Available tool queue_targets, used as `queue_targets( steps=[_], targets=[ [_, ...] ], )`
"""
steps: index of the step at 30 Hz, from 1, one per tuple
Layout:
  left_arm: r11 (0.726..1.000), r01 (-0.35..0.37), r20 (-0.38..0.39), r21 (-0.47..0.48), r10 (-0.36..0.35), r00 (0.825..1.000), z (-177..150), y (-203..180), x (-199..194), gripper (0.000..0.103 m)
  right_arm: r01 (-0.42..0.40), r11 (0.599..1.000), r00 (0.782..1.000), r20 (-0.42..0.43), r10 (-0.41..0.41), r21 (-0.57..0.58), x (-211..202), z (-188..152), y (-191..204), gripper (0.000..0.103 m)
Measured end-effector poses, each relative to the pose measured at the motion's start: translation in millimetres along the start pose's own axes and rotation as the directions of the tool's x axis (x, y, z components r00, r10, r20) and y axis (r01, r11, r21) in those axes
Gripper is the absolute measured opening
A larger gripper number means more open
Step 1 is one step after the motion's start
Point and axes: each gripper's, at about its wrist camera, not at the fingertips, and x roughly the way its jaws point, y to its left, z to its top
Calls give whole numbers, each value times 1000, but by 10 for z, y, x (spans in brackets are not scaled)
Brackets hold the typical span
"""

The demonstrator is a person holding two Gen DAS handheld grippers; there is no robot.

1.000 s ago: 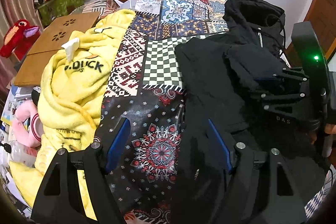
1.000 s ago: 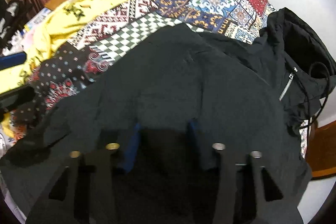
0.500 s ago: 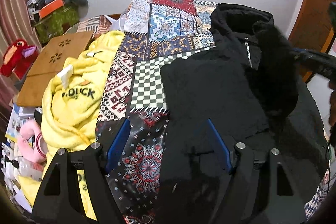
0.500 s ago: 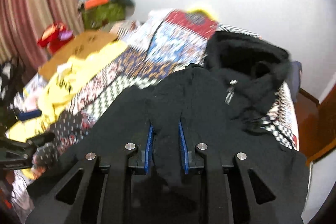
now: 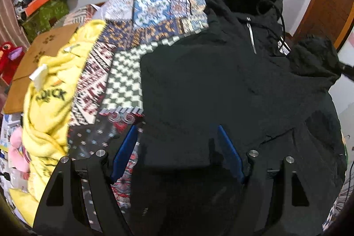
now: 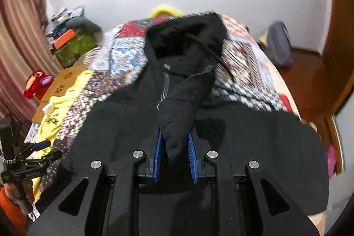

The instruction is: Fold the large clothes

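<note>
Black hooded jacket (image 5: pixel 221 85) lies front-up on the patchwork bedspread (image 5: pixel 159 6), hood toward the wall, zip showing at the collar; body spread flat so the sides can be turned in over it. Right gripper (image 6: pixel 174 147) has its blue pads clamped tight on a bunched strip of black fabric, looks like the sleeve (image 6: pixel 188 98), which rises off the jacket in a ridge toward the hood. Gripped near one end, I'd guess, so the rest trails and can be laid across the chest in one pass. Left gripper (image 5: pixel 177 147) sits with jaws wide apart over the jacket's left edge, where black fabric meets bedspread; nothing pinched between the pads, cloth only lies under them. My read: it's parked there to pin or catch that edge while the right side does the sleeve fold. Yellow robe (image 5: pixel 53 90) is heaped at the far left of the bed, just beside the jacket's zone but not touching it, so it's out of the fold path. Cardboard sheet (image 5: pixel 44 52) and a red plush toy (image 6: pixel 37 83) are beyond that, irrelevant. Risk: slack sleeve bunching rather than lying flat when dropped.
</note>
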Motion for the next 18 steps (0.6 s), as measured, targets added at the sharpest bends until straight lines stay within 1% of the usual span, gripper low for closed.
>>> queue_targets(
  steps=[2,5,8,11,14,16,18],
  targets=[
    [1000,10,-14,3,-10,1000,-24,-58,60,74,-8,999,1000,-17,8,45,16,-83,-150,19],
    [1000,7,-37,21,-6,999,-60,-143,141,74,-21,993,999,-44,27,116,79,-222,-358,19],
    [999,3,-60,35,-1,998,-91,-208,214,74,-9,988,997,-69,20,157,145,-321,-493,19],
    [999,3,-76,39,0,997,-124,-238,267,74,-25,980,996,-74,40,199,184,-404,-610,19],
    [999,2,-83,34,0,997,-151,-246,311,75,-19,974,994,-97,42,225,254,-456,-690,19],
    [1000,0,-83,26,2,997,-156,-233,328,79,-11,973,990,-137,44,231,322,-504,-735,20],
    [1000,-5,-82,14,6,997,-169,-222,351,81,11,972,985,-169,30,237,381,-555,-772,23]
  ],
)
